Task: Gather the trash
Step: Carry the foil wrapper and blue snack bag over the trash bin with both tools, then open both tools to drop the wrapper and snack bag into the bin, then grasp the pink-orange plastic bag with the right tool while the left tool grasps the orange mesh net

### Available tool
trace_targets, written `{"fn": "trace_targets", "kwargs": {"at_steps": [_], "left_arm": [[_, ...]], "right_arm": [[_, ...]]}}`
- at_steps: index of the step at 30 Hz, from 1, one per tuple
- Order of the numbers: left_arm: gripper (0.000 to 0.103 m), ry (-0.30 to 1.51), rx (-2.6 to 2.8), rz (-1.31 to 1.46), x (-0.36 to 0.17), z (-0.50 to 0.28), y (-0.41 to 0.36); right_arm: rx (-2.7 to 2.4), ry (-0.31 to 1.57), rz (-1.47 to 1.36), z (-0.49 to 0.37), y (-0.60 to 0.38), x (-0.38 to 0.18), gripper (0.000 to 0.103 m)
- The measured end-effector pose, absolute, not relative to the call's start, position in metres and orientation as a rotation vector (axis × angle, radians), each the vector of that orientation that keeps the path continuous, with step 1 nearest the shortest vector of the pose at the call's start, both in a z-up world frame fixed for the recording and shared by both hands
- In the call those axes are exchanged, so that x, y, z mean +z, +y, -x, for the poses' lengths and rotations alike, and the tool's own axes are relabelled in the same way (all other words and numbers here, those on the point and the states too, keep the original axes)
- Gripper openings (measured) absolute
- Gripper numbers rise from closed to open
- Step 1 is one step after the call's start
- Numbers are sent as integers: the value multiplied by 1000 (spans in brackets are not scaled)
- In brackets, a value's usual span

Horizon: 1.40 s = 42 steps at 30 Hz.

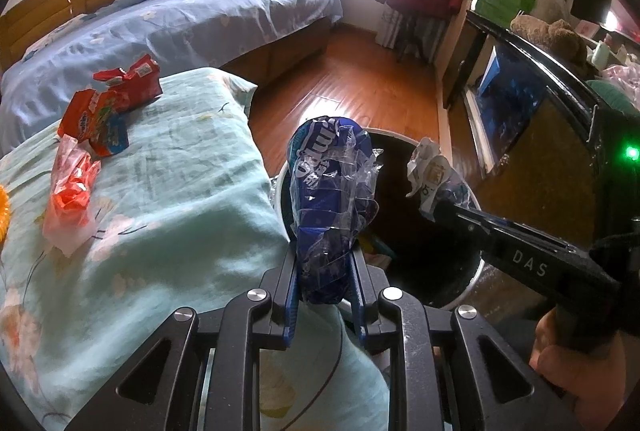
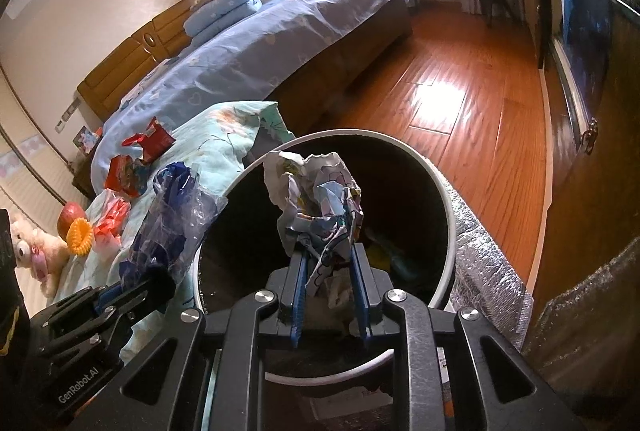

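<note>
2 grippers, 1 bin. L fingers clamp crumpled blue-clear wrapper; R fingers pinch crumpled printed paper. 3 red wrappers on bed.

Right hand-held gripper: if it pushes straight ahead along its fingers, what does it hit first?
Probably the dark inside of the trash bin. The right hand-held gripper, shut on crumpled paper, points down into the bin's mouth; depth is unclear.

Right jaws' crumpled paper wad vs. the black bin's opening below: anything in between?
Nothing. In the right wrist view the crumpled white printed paper wad hangs directly over the round black white-rimmed bin, with only open air between.
</note>
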<state>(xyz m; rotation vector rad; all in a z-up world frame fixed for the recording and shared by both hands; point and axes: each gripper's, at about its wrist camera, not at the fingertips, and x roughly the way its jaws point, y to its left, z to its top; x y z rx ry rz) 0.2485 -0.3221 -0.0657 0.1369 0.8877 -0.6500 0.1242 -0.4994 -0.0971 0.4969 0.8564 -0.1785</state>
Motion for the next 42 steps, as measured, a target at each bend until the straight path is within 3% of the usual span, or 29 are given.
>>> {"fn": "trace_targets", "kwargs": {"at_steps": [12, 15, 17, 18, 25, 32, 42], "left_arm": [[26, 892, -669, -133, -67, -248, -327], [36, 881, -682, -119, -65, -246, -322], [50, 868, -666, -118, -63, -244, -315], [56, 861, -655, -115, -62, -243, -311], [65, 877, -582, -53, -65, -239, -264], [66, 892, -473, 32, -64, -231, -203], [68, 876, -343, 81, -58, -220, -137]], "right_arm": [[-192, 863, -491, -128, -503, -96, 26], [-195, 866, -510, -128, -506, -96, 42], [-196, 858, -516, -127, -506, -95, 54], [-195, 855, -515, -127, -505, -94, 54], [-159, 831, -517, -127, -492, -85, 71], [-92, 827, -491, -135, -458, -80, 79], [26, 845, -443, -152, -397, -79, 81]]}}
